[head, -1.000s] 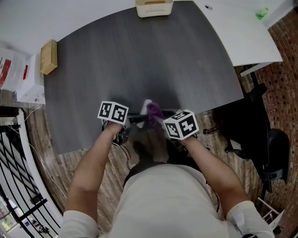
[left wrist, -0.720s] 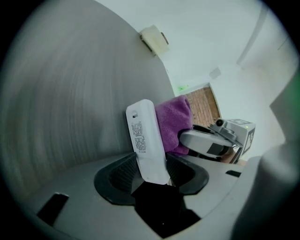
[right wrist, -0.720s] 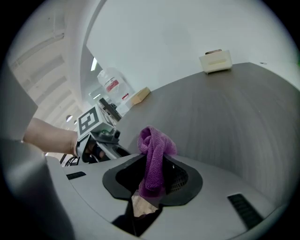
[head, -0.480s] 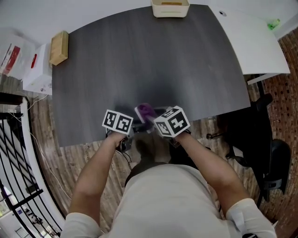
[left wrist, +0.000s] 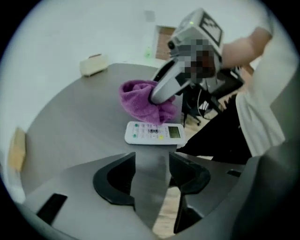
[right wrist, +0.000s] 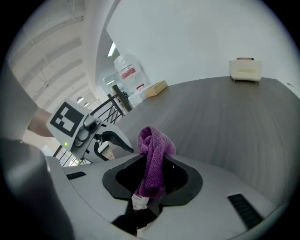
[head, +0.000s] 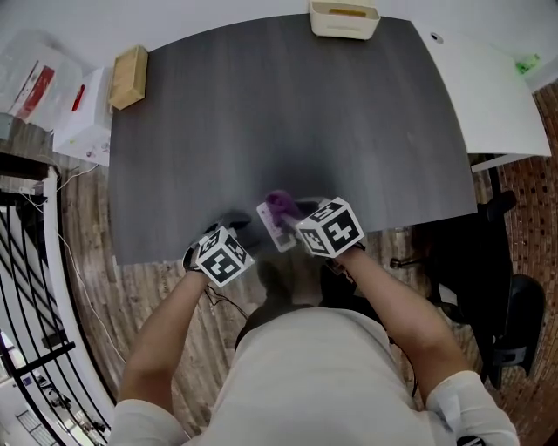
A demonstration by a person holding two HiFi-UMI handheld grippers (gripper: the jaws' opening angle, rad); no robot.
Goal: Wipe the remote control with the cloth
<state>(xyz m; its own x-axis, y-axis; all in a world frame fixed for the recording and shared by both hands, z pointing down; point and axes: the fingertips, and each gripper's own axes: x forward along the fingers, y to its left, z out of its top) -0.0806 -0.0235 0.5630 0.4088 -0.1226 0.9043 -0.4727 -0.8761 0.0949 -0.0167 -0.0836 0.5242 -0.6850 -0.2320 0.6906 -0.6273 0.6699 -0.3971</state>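
The white remote control lies flat on the dark grey table, close to its near edge; in the head view the remote sits between the two grippers. My right gripper is shut on a purple cloth, whose bunched end rests at the remote's far side. My left gripper is drawn back from the remote at the table edge, its jaws opening with nothing between them. In the head view the left gripper is left of the remote and the right gripper is just right of it.
A beige box stands at the table's far edge and a wooden block at its far left corner. A white table adjoins on the right, with a black chair below it. White packages and a railing lie left.
My left gripper has pulled back to the left and toward the table edge, away from the remote. The remote now lies bare on the table. The right gripper keeps the cloth.
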